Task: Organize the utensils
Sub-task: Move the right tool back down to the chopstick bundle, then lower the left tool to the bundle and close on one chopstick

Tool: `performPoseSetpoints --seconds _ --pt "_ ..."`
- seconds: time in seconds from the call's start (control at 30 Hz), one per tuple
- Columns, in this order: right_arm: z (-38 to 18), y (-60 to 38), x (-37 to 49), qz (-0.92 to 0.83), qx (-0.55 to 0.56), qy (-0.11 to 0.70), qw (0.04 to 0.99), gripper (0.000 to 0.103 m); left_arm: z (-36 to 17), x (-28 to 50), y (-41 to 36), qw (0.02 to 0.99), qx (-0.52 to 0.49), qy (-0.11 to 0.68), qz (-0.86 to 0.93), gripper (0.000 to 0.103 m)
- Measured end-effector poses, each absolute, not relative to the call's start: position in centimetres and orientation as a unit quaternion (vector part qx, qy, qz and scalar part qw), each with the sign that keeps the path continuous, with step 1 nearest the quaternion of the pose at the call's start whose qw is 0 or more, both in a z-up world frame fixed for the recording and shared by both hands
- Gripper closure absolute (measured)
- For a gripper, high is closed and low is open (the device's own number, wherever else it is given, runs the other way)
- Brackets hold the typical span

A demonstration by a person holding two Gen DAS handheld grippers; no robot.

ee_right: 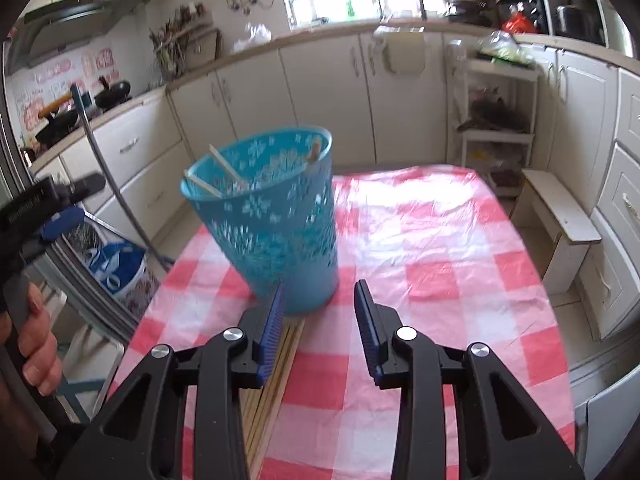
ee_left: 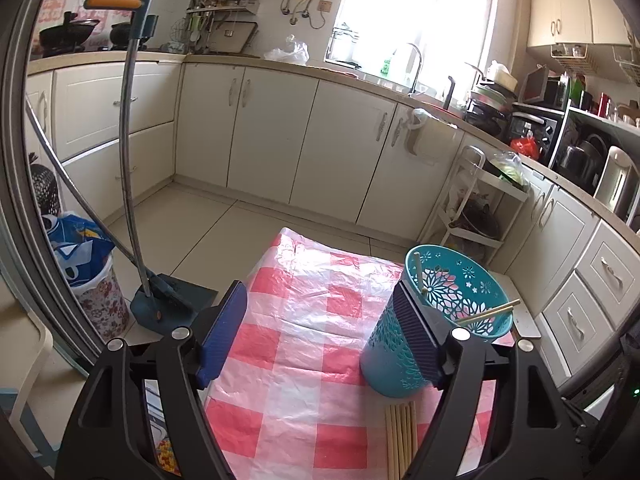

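Note:
A teal perforated basket stands on the red-and-white checked tablecloth with two wooden chopsticks inside it. It also shows in the right wrist view, with chopsticks leaning in it. A bundle of wooden chopsticks lies on the cloth in front of the basket, and in the right wrist view it lies under my right gripper's left finger. My left gripper is open and empty, its right finger beside the basket. My right gripper is open and empty above the cloth.
The table sits in a kitchen with cream cabinets around it. A broom and dustpan and a lined bin stand on the floor at left. A white shelf rack and a small stool stand at right.

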State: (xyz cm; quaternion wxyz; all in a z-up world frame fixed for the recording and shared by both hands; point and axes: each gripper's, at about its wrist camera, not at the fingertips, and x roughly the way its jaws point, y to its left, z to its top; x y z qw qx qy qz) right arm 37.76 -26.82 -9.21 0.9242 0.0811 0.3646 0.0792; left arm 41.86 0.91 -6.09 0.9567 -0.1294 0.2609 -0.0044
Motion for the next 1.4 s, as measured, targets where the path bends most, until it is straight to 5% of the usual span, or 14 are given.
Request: performPoseSetpoints --seconds 0.43,1.1,1.4 --pt "-14.8 -24.2 39.0 0.114 0.046 0.474 0.872 0.077 -6.1 42.1 0.8 0.955 -0.131 0.266 -0.004 0.029" --pt "-16.9 -22.0 39.9 0.106 -0.002 0.5 0.859 0.078 -6.4 42.0 1.4 0.954 -0.128 0.272 -0.004 0.028" --pt "-16.9 -22.9 39.8 0.105 -0.022 0.508 0.855 0.09 -9.6 42.2 -0.6 0.938 -0.082 0.335 -0.03 0.028"
